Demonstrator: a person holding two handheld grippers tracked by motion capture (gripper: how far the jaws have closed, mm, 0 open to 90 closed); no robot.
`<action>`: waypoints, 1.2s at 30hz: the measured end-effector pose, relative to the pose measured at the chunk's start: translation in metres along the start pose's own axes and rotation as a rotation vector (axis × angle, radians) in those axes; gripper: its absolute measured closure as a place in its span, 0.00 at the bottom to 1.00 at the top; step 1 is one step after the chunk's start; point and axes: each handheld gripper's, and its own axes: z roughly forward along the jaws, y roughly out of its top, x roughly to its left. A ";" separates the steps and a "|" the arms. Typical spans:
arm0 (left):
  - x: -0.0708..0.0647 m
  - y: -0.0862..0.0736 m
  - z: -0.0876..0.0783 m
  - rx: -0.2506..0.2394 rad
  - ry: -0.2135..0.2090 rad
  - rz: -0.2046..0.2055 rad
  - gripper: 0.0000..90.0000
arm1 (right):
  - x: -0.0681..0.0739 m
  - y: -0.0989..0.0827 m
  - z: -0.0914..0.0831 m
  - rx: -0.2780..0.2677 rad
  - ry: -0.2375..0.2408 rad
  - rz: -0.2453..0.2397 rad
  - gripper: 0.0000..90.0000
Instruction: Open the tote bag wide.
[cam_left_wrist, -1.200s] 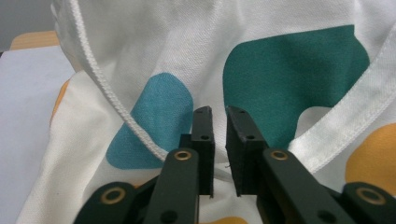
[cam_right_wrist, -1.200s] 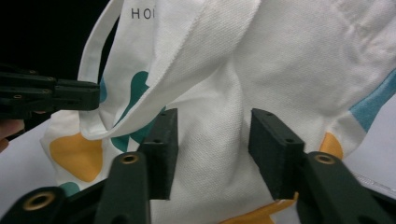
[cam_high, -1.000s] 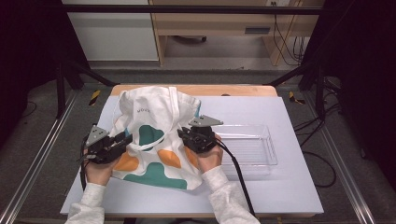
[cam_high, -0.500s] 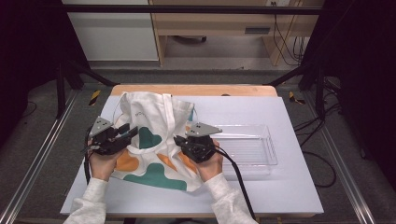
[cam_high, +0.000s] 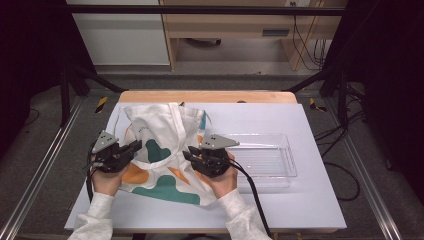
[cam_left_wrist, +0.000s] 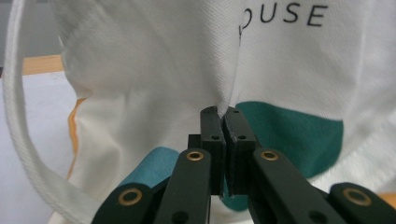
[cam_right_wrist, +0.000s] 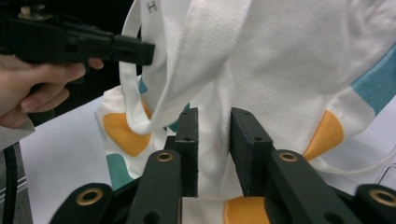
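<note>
A white tote bag (cam_high: 165, 130) with teal and orange shapes lies rumpled on the white table (cam_high: 305, 205). My left gripper (cam_high: 136, 146) is at the bag's left edge. In the left gripper view it (cam_left_wrist: 223, 116) is shut on a pinched fold of the bag (cam_left_wrist: 140, 70), just below the black lettering. My right gripper (cam_high: 187, 154) is at the bag's right side, pointing left. In its own view it (cam_right_wrist: 215, 121) stands open, with bag cloth (cam_right_wrist: 289, 70) behind the gap and a strap (cam_right_wrist: 205, 56) hanging just above. The left gripper (cam_right_wrist: 140, 49) shows farther off, against the bag's edge.
A clear plastic tray (cam_high: 280, 160) sits right of the bag, close behind my right hand. The table's wooden far edge (cam_high: 210, 96) lies just beyond the bag. A cable (cam_high: 250, 185) trails from the right gripper toward the near edge.
The bag's raised top has sunk and spread flatter on the table. My right gripper has come slightly lower and nearer the person; the left has barely shifted.
</note>
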 end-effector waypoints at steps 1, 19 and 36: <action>-0.001 -0.001 -0.003 0.001 0.002 0.003 0.98 | 0.000 0.001 -0.002 -0.010 0.009 0.005 0.76; -0.017 -0.029 -0.016 0.049 -0.007 0.065 0.97 | 0.014 0.027 0.012 -0.074 0.000 0.008 0.53; -0.017 -0.013 -0.032 -0.073 -0.026 -0.014 0.60 | 0.021 0.016 0.009 -0.029 0.018 -0.031 0.94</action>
